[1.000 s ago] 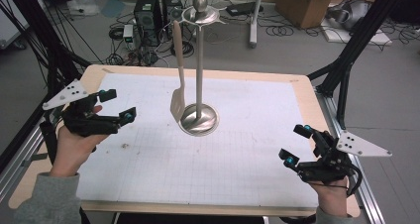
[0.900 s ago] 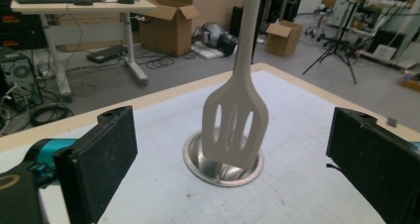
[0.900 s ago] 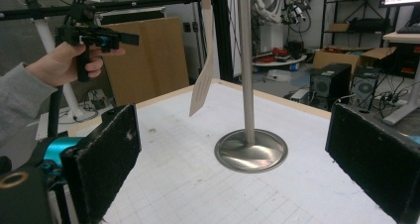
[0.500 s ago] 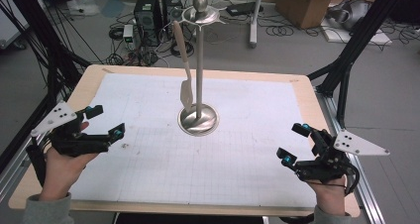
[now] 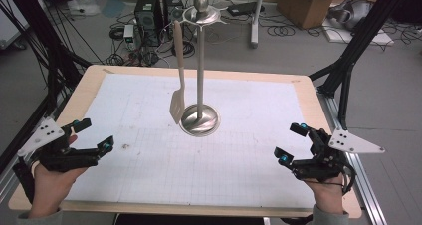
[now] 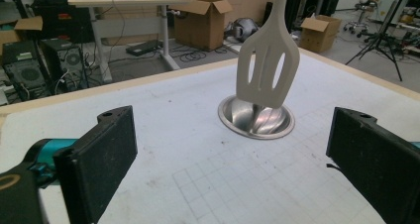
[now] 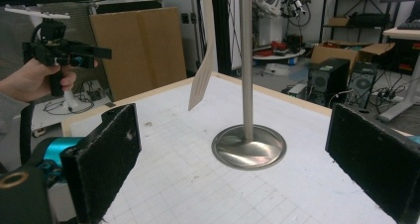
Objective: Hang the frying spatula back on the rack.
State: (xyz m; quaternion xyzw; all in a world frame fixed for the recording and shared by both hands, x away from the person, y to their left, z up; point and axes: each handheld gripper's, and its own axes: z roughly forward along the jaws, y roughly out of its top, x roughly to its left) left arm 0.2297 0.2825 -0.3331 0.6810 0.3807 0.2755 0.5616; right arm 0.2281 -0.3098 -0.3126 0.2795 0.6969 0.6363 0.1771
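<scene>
the spatula [image 5: 178,70] hangs from the top of the stand [image 5: 200,75] at mid-table, its long axis vertical, blade just above the stand's base. both grippers sit at the near edge, jaws apart and holding nothing. the left gripper [image 5: 92,135] faces the blade and looks slightly nearer it; the right gripper [image 5: 291,143] is well apart.

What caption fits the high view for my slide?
A spatula hangs from a metal stand while the open left gripper and right gripper wait at the table's near corners.
</scene>
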